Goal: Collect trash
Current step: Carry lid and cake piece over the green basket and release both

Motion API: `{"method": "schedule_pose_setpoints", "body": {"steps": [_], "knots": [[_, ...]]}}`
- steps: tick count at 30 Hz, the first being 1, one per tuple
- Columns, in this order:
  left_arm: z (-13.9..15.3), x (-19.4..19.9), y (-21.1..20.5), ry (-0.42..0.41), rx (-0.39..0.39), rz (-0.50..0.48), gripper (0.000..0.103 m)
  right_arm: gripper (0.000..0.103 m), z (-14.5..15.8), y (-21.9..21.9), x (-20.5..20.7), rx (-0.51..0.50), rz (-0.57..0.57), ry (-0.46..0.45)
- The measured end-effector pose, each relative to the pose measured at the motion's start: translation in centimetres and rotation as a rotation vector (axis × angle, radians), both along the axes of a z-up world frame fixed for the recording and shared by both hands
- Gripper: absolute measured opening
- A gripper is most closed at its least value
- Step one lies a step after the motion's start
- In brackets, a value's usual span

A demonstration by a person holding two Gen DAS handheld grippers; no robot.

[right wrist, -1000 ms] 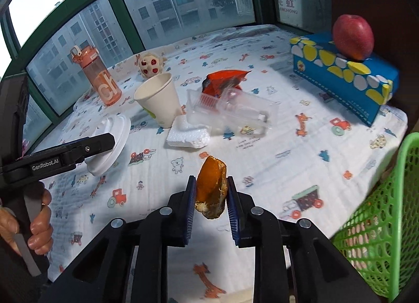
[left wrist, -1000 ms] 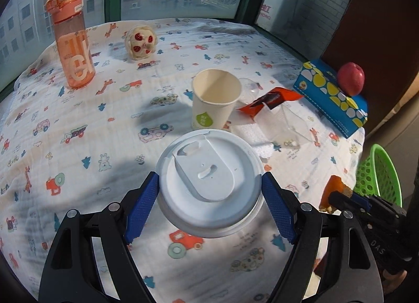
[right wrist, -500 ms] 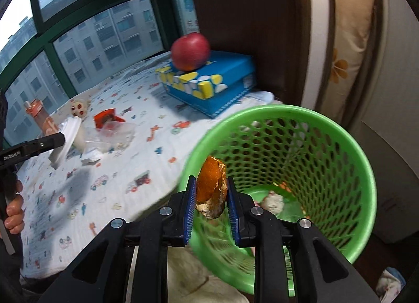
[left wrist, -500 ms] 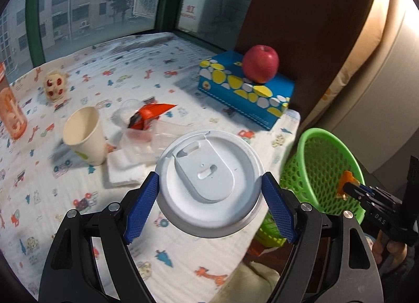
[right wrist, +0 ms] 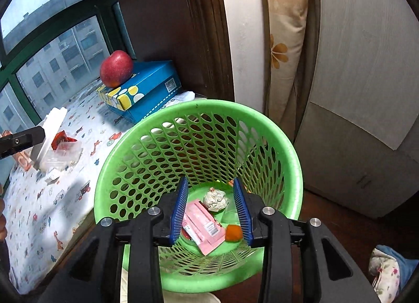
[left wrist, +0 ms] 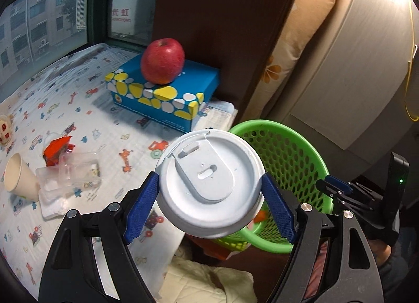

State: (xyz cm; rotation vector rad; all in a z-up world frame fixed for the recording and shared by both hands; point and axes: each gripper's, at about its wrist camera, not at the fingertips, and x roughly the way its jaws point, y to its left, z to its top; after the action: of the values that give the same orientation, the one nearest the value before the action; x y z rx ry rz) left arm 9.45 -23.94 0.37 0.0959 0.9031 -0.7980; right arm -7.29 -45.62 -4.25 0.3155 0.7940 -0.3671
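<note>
Cup lid [left wrist: 209, 185], pinched edgewise by the left gripper [left wrist: 209, 198], hangs beside the green basket [right wrist: 288, 145]; right gripper [right wrist: 210, 208] gapes empty over it; early release risks a miss onto the floor.

Mirrored Chinese characters above Latin lettering on a sign [left wrist: 121, 15] behind the far window, QR code [right wrist: 170, 85] on the blue box end.

Grey daylight comes through the window [left wrist: 44, 22] and lights the patterned cloth [right wrist: 60, 179] softly; the room side is dimmer and warmer; the fisheye bends the edges into black corners; the buildings outside look slightly blurred.
</note>
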Motion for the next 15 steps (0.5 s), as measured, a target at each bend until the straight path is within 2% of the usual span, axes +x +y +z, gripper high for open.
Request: {"method": "schedule_pose_setpoints", "body": {"steps": [15], "knots": [[-3.4, -2.8, -8.4, 0.09, 0.058, -0.155, 0.079, 0.05, 1.7, -1.6, -3.6, 0.02, -0.055, -0.091]]}}
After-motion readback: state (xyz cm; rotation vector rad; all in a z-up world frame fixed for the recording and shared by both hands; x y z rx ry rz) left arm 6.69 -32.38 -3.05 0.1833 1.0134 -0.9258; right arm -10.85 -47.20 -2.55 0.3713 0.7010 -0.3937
